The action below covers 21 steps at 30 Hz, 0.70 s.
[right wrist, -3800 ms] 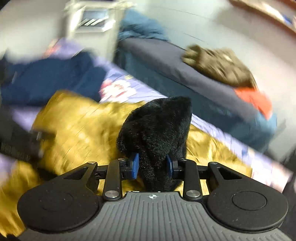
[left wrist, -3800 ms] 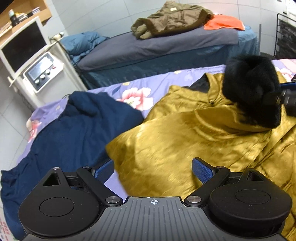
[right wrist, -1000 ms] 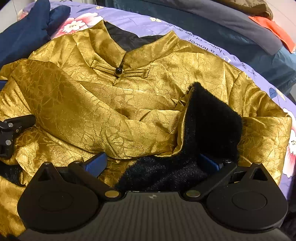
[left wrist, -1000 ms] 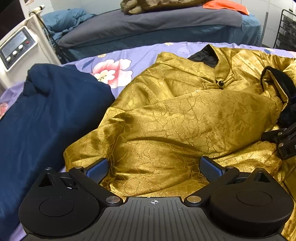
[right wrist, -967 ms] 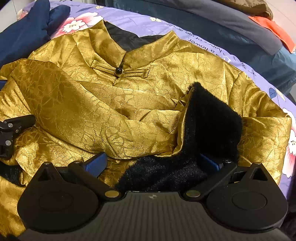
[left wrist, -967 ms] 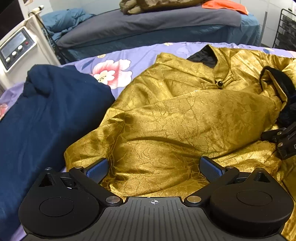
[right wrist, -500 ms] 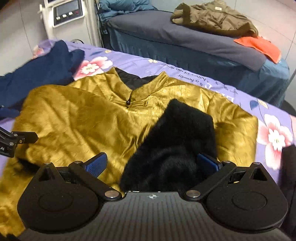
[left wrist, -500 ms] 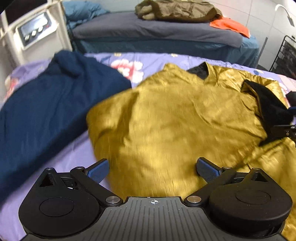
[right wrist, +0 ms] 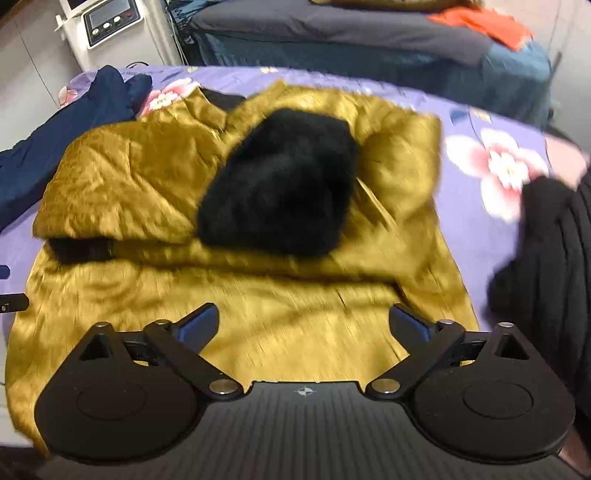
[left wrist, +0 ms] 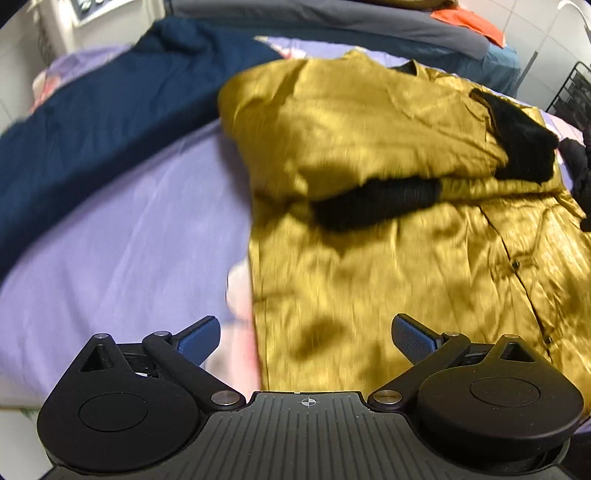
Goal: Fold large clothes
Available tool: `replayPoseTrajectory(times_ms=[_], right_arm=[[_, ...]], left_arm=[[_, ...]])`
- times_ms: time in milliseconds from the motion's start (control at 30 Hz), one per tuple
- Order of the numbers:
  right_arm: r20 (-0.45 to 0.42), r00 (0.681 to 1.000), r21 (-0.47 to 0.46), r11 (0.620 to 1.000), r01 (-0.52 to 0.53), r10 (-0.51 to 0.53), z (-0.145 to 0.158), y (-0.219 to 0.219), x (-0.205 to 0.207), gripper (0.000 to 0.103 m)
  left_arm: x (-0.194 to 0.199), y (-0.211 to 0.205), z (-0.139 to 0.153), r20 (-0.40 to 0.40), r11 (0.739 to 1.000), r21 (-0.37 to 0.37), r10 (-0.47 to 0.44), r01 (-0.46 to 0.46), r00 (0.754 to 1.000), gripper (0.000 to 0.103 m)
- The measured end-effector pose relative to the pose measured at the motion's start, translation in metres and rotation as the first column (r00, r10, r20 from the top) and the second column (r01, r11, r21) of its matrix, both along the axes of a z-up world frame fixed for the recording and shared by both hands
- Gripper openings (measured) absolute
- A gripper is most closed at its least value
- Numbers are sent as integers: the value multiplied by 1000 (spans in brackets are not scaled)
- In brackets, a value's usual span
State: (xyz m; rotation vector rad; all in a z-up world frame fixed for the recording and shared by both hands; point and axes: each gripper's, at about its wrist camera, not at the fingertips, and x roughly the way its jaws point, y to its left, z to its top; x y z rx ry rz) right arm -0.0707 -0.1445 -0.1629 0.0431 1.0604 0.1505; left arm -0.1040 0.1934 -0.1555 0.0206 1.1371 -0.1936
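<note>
**Both claws empty above the gold jacket on the bed**

We found the left claw with its jaws spread wide and nothing between them. Its blue pads hung clear of the cloth. Directly ahead of and beneath this claw lay the lower front of the gold jacket, spread on the lilac floral bedsheet. The jacket's left edge ran just inside the claw's left finger, with bare sheet to the left of it. Further ahead of the claw, a sleeve was folded across the chest, its black fur cuff lying on the gold cloth. A second patch of black fur lining showed ahead and to the right. A dark blue garment lay ahead and to the left, just beside the jacket's shoulder.

We found the right claw wide as well, its jaws closing slightly, with nothing between them and no pad touching cloth. The jacket lay ahead of and below it, a large fold of black fur sitting on the chest straight ahead. A smaller black cuff lay ahead and to the left. To the right of this claw we noted a black ribbed sleeve of the person. Beyond the bed stood a second bed with a grey cover and a white machine with a screen. Both views were blurred.
</note>
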Motion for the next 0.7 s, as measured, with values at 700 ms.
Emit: replayPoseTrajectory(times_ms=[700], right_arm=[[-278,948,204,956,213,-152,-42,-138,-120,55]], left_arm=[[-71,13,-42,-188,983,-183,-25,-10,982,103]])
